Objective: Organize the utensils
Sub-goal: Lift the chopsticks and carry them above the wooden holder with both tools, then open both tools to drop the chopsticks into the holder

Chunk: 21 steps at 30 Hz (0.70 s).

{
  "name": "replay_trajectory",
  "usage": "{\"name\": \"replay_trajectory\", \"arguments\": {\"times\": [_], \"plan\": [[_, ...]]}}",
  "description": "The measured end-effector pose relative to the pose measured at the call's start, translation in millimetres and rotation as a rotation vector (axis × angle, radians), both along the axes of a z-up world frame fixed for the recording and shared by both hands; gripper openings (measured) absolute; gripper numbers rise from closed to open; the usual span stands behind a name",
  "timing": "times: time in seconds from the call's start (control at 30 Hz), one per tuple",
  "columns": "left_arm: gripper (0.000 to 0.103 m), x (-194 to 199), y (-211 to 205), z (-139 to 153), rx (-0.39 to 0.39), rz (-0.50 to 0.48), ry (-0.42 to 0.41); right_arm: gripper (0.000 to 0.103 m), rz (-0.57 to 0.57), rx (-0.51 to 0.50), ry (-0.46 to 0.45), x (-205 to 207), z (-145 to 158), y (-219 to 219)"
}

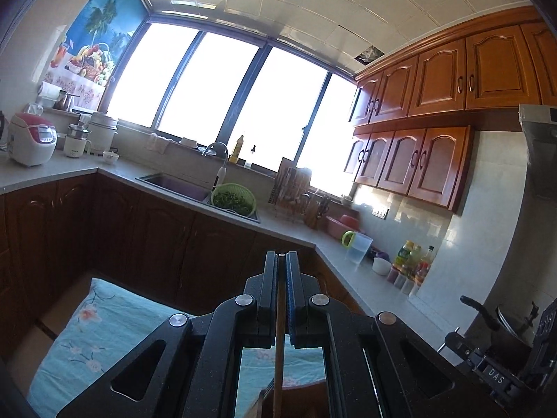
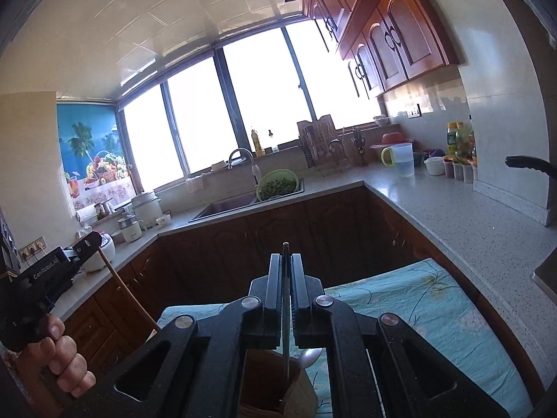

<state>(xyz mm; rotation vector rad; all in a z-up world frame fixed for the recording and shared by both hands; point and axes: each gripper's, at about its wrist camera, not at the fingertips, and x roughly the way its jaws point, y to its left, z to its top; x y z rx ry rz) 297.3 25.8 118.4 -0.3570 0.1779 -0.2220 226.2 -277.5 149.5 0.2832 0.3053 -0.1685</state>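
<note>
My left gripper (image 1: 282, 256) is shut on a wooden chopstick (image 1: 277, 365) that runs down between its fingers toward a brown holder's rim (image 1: 268, 393) at the bottom edge. It also shows in the right wrist view (image 2: 91, 242), with the chopstick (image 2: 128, 292) slanting down to the right. My right gripper (image 2: 286, 256) is shut on a thin metal utensil handle (image 2: 285, 334) that hangs into the brown paper holder (image 2: 299, 390). A metal spoon (image 2: 308, 357) leans at the holder's rim. The holder stands on a light-blue floral cloth (image 2: 417, 306).
A grey L-shaped counter (image 2: 452, 216) runs around, with a sink (image 2: 226, 205), a green colander (image 2: 278, 183), a dish rack (image 2: 322, 146), a clear jug (image 2: 403, 160), sauce bottles (image 2: 459, 139) and a rice cooker (image 1: 31, 139). A pan handle (image 2: 525, 163) juts in at right.
</note>
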Motion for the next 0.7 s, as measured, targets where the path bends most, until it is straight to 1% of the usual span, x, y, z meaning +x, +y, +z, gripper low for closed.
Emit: {"name": "replay_trajectory", "arguments": {"times": [0.17,0.27,0.33,0.43,0.53,0.6,0.7], "plan": [[0.002,16.8,-13.7,-40.6,0.010,0.008,0.071,0.004,0.002,0.028,0.040,7.5,-29.6,0.1],[0.003,23.8,-20.0,-55.3,0.021,-0.008,0.104,0.004,0.008,0.038,0.067,11.1,-43.6,1.7],[0.003,25.4,-26.6,-63.6,0.042,-0.021,0.117,0.004,0.006,0.041,0.076,11.3,-49.3,1.3],[0.003,29.9,-32.1,-65.1,0.068,-0.041,0.132,0.004,0.001,0.050,0.086,10.3,-51.5,-1.3],[0.004,34.3,-29.9,-55.5,0.075,-0.039,0.132,0.005,-0.002,0.053,0.094,10.6,-50.6,-3.1],[0.004,38.4,-17.2,-39.7,0.067,-0.043,0.139,0.005,-0.003,0.052,0.097,10.5,-50.4,-3.7],[0.004,36.2,-8.8,-33.5,0.075,-0.042,0.145,0.005,-0.001,0.059,0.102,12.0,-51.3,-5.2]]}}
